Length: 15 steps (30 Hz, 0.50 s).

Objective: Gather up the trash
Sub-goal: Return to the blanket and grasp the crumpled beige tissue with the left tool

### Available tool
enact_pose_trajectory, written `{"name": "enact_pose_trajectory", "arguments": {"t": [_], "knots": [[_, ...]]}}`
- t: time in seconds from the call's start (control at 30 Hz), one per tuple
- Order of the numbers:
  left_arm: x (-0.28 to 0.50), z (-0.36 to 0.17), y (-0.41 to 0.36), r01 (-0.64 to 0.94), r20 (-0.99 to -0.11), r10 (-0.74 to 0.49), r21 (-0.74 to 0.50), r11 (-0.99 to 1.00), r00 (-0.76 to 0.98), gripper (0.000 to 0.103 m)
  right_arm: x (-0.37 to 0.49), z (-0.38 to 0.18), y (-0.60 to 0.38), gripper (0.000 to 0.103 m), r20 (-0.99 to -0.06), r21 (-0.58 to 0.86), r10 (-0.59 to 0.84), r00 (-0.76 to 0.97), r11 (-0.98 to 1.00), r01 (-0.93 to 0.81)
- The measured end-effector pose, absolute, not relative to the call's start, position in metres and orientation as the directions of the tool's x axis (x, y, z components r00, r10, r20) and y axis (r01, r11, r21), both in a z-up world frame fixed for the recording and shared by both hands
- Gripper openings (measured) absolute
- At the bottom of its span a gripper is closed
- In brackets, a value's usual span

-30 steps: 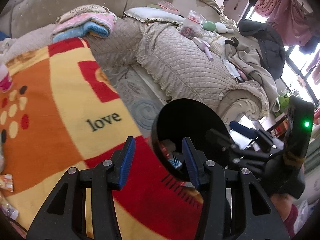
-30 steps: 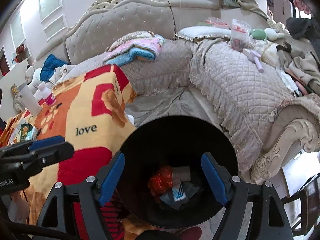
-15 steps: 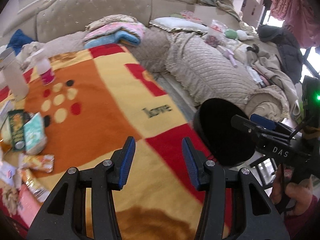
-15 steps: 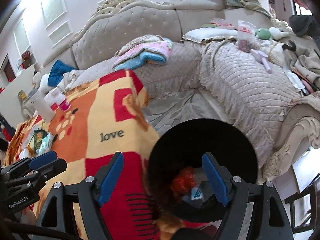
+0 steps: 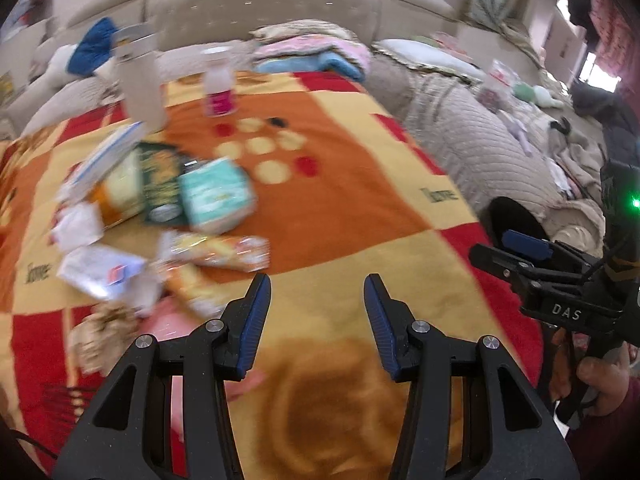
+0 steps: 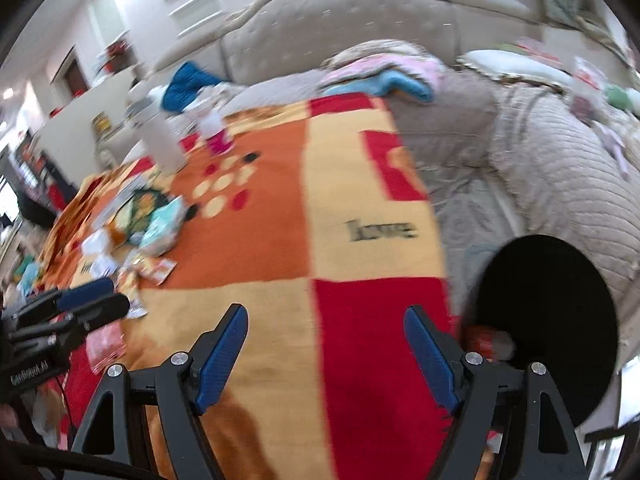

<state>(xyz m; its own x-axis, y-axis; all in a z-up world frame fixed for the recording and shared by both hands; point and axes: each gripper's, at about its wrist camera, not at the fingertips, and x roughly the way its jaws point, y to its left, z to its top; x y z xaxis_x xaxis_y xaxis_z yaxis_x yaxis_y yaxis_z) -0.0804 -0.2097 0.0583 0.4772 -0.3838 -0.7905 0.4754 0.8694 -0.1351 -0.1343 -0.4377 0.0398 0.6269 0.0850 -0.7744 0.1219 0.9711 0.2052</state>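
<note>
A pile of wrappers and packets (image 5: pixel 160 216) lies on the left part of the orange, yellow and red blanket (image 5: pixel 352 208); it also shows in the right wrist view (image 6: pixel 132 240). My left gripper (image 5: pixel 316 312) is open and empty above the blanket, right of the pile. My right gripper (image 6: pixel 324 344) is open and empty over the blanket's red patch. The black trash bin (image 6: pixel 548 320) stands off the blanket's right edge with red and white trash inside. It shows small in the left wrist view (image 5: pixel 516 216), behind the right gripper.
A white bottle (image 5: pixel 140 80) and a small pink bottle (image 5: pixel 218 84) stand at the blanket's far side. A beige quilted sofa (image 6: pixel 540 152) with folded pink and blue towels (image 5: pixel 316 54) wraps around the back and right.
Both grippers have swung left, away from the bin and toward the trash pile. The bin has slid to the right edge of both views. Both stay open and empty.
</note>
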Motion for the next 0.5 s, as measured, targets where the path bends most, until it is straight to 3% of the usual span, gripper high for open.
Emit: {"name": "enact_pose_trajectory", "arguments": {"t": [0.37,0.5], "knots": [[-0.059,0.052,-0.083,0.266,-0.809,-0.271,-0.148,0.953,0.522,0.047,-0.116,0.029,-0.331,0.078,-0.777,0.283,0.316,0.545,0.948,-0.145],[-0.050,0.044,-0.062,0.256,-0.823,-0.282,-0.173,0.951,0.493,0.049,-0.110,0.029,-0.296,0.078,-0.784,0.270,0.349,0.514,0.937,-0.223]]}}
